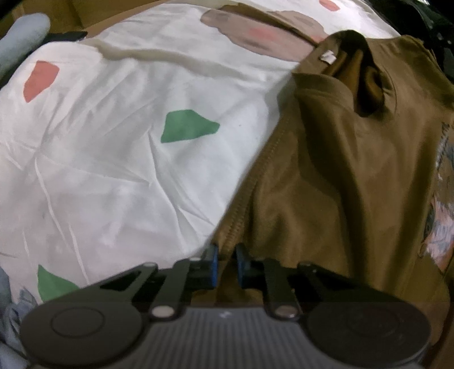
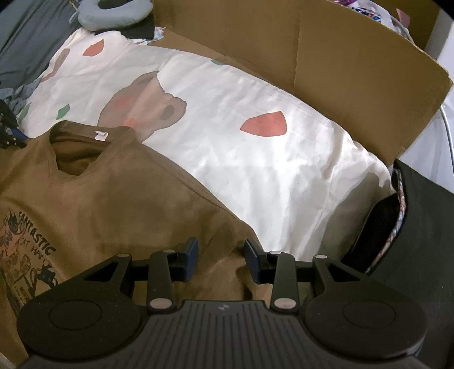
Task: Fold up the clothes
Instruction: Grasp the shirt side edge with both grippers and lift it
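Note:
A brown T-shirt (image 1: 340, 170) lies front up on a white sheet (image 1: 113, 156) printed with coloured shapes, its collar and white tag at the far end. My left gripper (image 1: 227, 261) points down at the shirt's left edge, its blue pads close together and pinching the stitched hem of the sleeve. In the right wrist view the same T-shirt (image 2: 127, 198) shows its printed graphic at the lower left. My right gripper (image 2: 221, 255) hovers open over the shirt's right sleeve area. Brown fabric lies under and between its fingers, and the pads do not press on it.
A cardboard panel (image 2: 340, 56) stands along the far side of the sheet (image 2: 255, 156). A black bag (image 2: 420, 227) sits at the right. A grey cushion (image 2: 113, 14) and other clothes lie at the far left, beyond the sheet's edge.

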A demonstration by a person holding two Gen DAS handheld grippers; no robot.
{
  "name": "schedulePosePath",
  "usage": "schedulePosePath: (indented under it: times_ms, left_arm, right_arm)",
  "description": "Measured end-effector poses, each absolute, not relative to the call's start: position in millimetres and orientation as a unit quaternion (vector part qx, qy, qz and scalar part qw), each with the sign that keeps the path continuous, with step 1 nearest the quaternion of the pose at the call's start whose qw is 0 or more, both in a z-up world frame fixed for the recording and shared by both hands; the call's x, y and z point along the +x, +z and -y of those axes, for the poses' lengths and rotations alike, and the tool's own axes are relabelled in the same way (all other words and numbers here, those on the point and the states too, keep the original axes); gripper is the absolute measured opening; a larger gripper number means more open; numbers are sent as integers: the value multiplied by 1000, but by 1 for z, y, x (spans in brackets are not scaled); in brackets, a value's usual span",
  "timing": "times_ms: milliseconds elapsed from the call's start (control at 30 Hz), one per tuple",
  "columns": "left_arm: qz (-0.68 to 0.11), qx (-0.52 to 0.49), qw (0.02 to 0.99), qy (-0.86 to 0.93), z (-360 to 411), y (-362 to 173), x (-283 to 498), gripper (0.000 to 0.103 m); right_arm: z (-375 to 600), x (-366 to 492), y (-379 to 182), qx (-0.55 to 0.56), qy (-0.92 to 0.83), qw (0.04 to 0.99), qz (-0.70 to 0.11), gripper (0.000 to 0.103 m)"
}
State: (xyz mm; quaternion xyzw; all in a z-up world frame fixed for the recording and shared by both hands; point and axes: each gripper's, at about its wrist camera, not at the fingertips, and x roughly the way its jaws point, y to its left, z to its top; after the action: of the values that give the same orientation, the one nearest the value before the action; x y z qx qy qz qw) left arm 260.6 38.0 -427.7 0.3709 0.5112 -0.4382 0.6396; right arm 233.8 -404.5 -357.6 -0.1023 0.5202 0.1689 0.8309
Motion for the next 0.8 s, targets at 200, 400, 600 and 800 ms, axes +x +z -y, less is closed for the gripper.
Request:
schedulePosePath:
  times_ms: [200, 400, 600, 800]
  left_arm:
    - [-497, 354, 667, -428, -57, -416, 264, 10]
    - [-490, 350, 675, -427, -61, -414, 261, 10]
    - [-490, 349, 675, -428, -56, -418, 258, 10]
    - [-489, 343, 675, -433, -57, -419, 260, 10]
  right_arm:
    - [404, 242, -360, -134, 181, 826, -517, 43]
    - [407, 259, -364, -125, 187, 825, -518, 43]
    - [404, 284, -370, -121, 205, 817, -526, 42]
    - [393, 297, -391, -145, 238, 785, -553, 42]
